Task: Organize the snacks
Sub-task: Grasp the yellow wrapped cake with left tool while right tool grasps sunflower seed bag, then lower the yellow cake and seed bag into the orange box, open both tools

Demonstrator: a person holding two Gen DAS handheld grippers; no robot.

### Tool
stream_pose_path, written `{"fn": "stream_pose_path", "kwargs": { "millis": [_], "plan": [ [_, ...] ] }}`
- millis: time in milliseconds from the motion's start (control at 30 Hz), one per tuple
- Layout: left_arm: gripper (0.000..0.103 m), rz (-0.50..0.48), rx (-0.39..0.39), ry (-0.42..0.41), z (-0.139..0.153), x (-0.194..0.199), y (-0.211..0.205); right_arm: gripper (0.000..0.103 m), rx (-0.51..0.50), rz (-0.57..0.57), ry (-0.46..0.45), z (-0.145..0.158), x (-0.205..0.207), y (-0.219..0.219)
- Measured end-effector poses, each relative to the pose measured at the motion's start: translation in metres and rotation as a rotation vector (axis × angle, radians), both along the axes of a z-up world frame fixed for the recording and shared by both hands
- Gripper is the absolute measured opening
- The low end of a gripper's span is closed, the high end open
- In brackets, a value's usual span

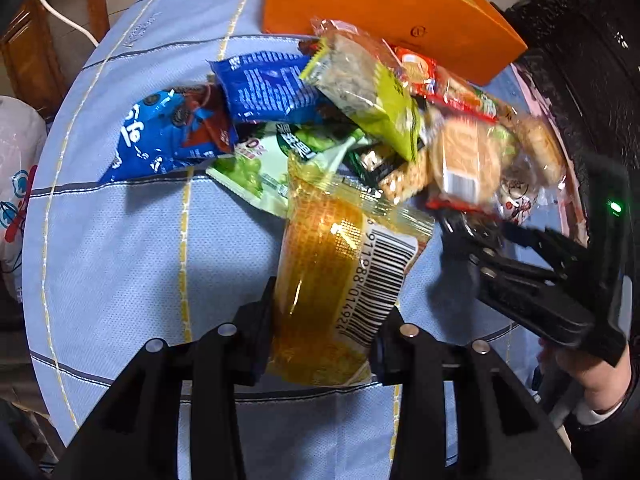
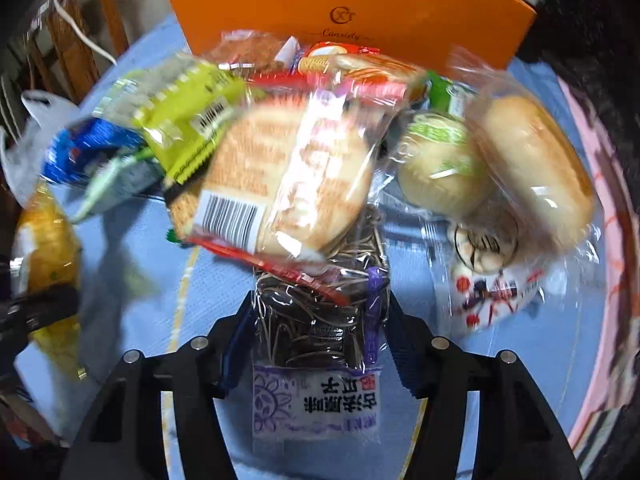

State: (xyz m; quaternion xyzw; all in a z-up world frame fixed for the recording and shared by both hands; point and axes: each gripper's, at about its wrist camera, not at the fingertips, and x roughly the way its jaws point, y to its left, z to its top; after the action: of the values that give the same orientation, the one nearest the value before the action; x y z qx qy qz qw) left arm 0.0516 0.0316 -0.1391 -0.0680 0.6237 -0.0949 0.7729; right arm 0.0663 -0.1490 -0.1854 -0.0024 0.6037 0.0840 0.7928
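A heap of snack packets (image 1: 360, 92) lies on the blue checked tablecloth (image 1: 120, 240). My left gripper (image 1: 326, 332) is shut on a clear yellow packet with a barcode (image 1: 320, 264), held just off the heap's near edge. In the right wrist view, a clear bag of sunflower seeds (image 2: 320, 320) fills the gap of my right gripper (image 2: 320, 344), both pads touching its sides. A wafer packet (image 2: 280, 176) lies over the bag's far end. The right gripper (image 1: 464, 236) also shows at the heap's right side, and the yellow packet (image 2: 48, 248) at the far left.
An orange box (image 1: 380, 4) stands behind the heap. Wrapped buns (image 2: 532, 168) and a small printed packet (image 2: 492, 292) lie to the right. Dark carved furniture (image 1: 580, 60) borders the right side. A white plastic bag (image 1: 16, 168) sits beyond the table's left edge.
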Motion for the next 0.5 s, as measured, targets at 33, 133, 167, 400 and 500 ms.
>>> {"fn": "stream_pose_path", "kwargs": {
  "millis": [33,133,167,400,500],
  "plan": [
    [0.037,0.003,-0.006,-0.008,0.003,0.0,0.001,0.06,0.036,-0.014,0.007,0.008,-0.006,-0.008],
    [0.037,-0.005,-0.048,-0.041,0.019,-0.003,0.01,0.06,0.125,-0.037,0.011,0.027,-0.021,-0.025],
    [0.037,-0.01,-0.054,-0.056,0.025,-0.002,0.009,0.06,0.16,-0.046,0.009,0.035,-0.027,-0.032],
    [0.037,-0.027,-0.087,-0.097,0.045,0.016,-0.001,0.06,0.388,-0.095,0.003,0.076,-0.05,-0.055],
    [0.037,-0.035,-0.1,-0.115,0.054,0.026,-0.016,0.06,0.426,-0.093,-0.038,0.098,-0.05,-0.053]
  ]
}}
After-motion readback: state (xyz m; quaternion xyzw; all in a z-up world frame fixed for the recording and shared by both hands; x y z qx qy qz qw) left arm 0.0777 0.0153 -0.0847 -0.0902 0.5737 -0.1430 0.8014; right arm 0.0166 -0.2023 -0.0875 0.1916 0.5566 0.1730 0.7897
